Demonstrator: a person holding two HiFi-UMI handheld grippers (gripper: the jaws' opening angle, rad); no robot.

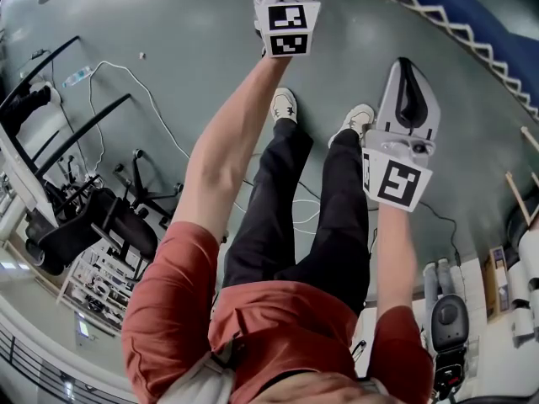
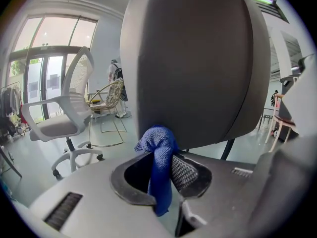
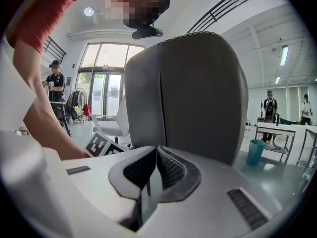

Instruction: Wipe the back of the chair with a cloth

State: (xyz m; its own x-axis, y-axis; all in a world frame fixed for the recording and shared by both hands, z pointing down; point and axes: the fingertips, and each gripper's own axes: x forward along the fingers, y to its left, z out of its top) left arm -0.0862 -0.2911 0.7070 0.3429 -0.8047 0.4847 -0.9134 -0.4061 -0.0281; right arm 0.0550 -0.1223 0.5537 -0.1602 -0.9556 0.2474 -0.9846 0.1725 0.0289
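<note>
Chair back (image 2: 198, 58): a smooth, rounded grey shell with a dull sheen. It filled most of the left gripper view and stood upright just beyond the jaws of both grippers.
Chair back, right gripper view (image 3: 198, 88): the same grey shell, here with a straight vertical seam down it and a fine stitched line along its top edge.
Cloth (image 2: 157, 148): blue and soft-piled. Its bunched top sat at the lower edge of the chair back, seemingly against it, and a strip hung down between the jaws.
Left gripper (image 2: 161, 167): clamped on the cloth, with the jaws parted only by the fabric.
Right gripper (image 3: 156, 148): jaws pressed together with nothing between them, their tips just short of the chair back. Whether they touched it could not be told.
Left gripper view only: the cloth, a white office chair (image 2: 64, 118) on the left, and a wire chair (image 2: 109, 100) behind it by tall windows.
Right gripper view only: the seam, the left gripper's marker cube (image 3: 101, 145) beside the person's forearm (image 3: 47, 128), and a teal cup (image 3: 255, 151) on a table (image 3: 277, 170) to the right.
Head view only: both arms stretched forward over the grey floor (image 1: 168, 23), white shoes (image 1: 285, 106), dark trousers and a red shirt, with black chairs (image 1: 93, 225) well apart at the left.
</note>
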